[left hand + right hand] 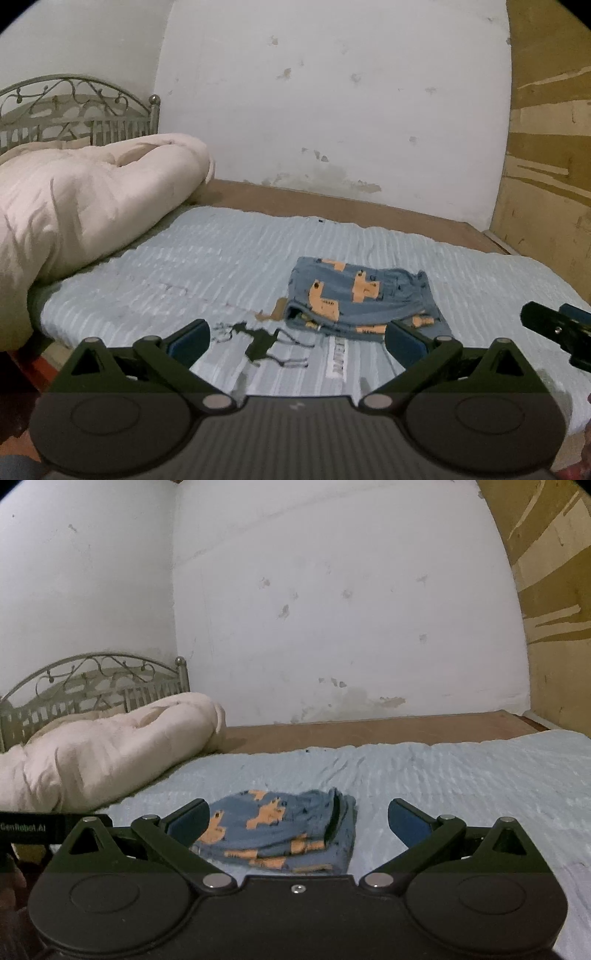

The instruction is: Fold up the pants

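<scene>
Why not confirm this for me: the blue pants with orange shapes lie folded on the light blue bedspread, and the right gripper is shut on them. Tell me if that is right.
One thing is wrong. The right gripper is not shut on the pants: the right wrist view shows its jaws spread wide, holding nothing. The rest stands: the pants lie folded on the light blue bedspread.

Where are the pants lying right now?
The folded blue pants lie on the light blue bedsheet, right of centre in the left wrist view and just ahead of the open right hand-held gripper, well clear of the cream comforter.
</scene>
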Tool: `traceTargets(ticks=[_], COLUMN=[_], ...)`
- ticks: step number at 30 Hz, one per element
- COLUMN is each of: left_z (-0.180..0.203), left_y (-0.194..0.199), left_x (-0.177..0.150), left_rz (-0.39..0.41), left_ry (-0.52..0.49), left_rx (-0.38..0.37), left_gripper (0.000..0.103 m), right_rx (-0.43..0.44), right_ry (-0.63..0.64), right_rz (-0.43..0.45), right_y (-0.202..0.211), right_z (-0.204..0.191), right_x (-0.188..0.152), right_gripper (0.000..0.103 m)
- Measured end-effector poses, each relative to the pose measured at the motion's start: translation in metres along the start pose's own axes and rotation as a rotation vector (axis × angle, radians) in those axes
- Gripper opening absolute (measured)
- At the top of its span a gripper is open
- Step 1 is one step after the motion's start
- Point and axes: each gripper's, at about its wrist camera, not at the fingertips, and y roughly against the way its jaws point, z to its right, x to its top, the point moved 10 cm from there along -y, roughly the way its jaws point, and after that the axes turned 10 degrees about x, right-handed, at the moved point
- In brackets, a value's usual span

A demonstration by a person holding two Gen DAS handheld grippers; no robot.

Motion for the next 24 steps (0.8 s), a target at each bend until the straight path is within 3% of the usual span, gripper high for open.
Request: traceTargets(ticks=[9,24], left_z=[-0.008,-0.006], left_y=[0.011,0.013], left_x=[-0.009,-0.009], left_rz=[0.003,0.006], left_ry=[0.012,0.008], left_rx=[0.012,0.009], left_gripper=[0.102,0.102], right_rx=[-0.003,0.004], right_ry=[-0.008,-0.004], right_rz=[-0.021,-0.028], right_y=[0.021,0.021], right_z=[-0.010,-0.012], right_x=[-0.020,-0.020], right_gripper=[0.102,0.102])
